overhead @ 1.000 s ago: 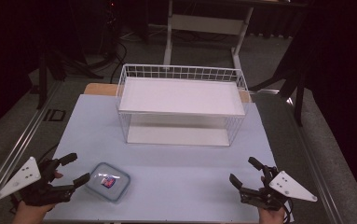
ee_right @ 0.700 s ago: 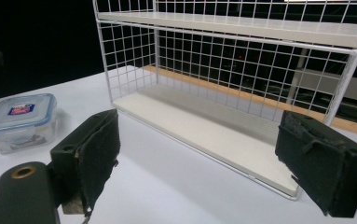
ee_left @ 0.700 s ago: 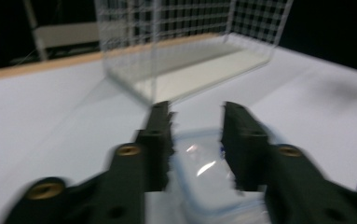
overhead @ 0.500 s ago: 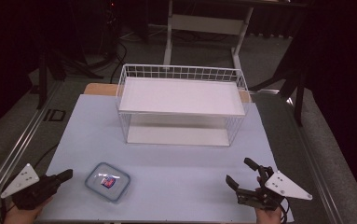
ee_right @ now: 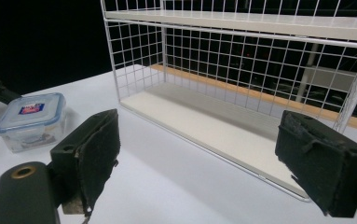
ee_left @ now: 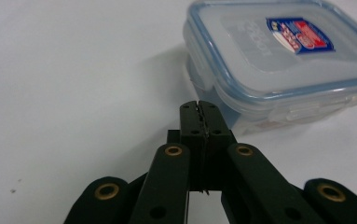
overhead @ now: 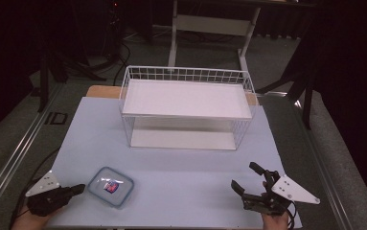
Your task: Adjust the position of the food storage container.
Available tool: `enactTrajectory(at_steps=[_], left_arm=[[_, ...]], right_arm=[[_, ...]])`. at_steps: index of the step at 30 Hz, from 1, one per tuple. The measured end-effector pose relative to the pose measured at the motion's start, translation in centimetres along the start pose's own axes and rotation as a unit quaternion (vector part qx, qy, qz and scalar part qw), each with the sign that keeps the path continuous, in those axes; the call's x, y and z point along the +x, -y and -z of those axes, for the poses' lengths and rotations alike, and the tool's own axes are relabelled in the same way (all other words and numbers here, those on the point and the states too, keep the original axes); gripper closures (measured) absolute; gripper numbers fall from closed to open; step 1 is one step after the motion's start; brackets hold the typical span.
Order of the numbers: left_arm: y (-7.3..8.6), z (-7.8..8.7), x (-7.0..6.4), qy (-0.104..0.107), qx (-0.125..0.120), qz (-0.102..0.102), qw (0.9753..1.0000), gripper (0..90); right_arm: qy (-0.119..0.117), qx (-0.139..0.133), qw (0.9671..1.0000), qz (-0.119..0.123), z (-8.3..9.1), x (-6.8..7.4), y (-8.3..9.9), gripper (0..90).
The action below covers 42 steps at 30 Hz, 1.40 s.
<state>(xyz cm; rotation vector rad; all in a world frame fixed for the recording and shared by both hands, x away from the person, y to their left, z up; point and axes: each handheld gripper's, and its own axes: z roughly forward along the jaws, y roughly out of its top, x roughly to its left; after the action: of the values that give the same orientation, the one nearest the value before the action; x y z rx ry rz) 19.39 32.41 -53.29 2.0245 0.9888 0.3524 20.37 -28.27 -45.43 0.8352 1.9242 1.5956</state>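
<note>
Plastic box (overhead: 110, 187) sits at lower left of the high view, on the pale blue table (overhead: 171, 158), lid on, blue rim, red-and-blue sticker on top. It's nearly square, so no real long axis; it lies turned, one corner toward the bottom edge of the frame. In my left gripper view the box (ee_left: 278, 60) fills the upper right, with one side latch facing the camera; its far edge is cut off by the frame.

My left gripper (overhead: 78, 189) is at the bottom left of the high view, lying low and flat, tips aimed right at the box, just beside it and not touching. Jaws pressed together on nothing; the left gripper view (ee_left: 199, 109) confirms pads flush. My left hand (overhead: 32, 221) is mostly cut off by the bottom edge.

My right gripper (overhead: 248, 179) is at lower right, well apart from the box, angled up and left, jaws spread wide. My right hand (overhead: 274, 221) is also clipped.

Wire shelf (overhead: 186, 98) stands mid-frame at the back of the table. Beyond it the room is dark and hard to read.
</note>
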Motion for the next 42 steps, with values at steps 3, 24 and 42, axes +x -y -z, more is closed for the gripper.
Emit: enactTrajectory(at_steps=[3,24,42], left_arm=[[-0.2,-0.3,-0.4,0.004,0.004,-0.01,0.9999,90.0],[-3.8,-4.3,-3.3,0.073,0.036,-0.078,0.9936,90.0],[-8.1,-10.3,-6.9,0.136,0.043,-0.099,0.9848,90.0]], right_arm=[[0.0,-0.001,1.0,0.001,0.0,0.0,0.0,13.8],[-0.005,-0.002,1.0,-0.003,0.0,-0.2,0.0,13.8],[-0.009,-0.003,1.0,-0.003,0.1,-0.2,0.0,13.8]])
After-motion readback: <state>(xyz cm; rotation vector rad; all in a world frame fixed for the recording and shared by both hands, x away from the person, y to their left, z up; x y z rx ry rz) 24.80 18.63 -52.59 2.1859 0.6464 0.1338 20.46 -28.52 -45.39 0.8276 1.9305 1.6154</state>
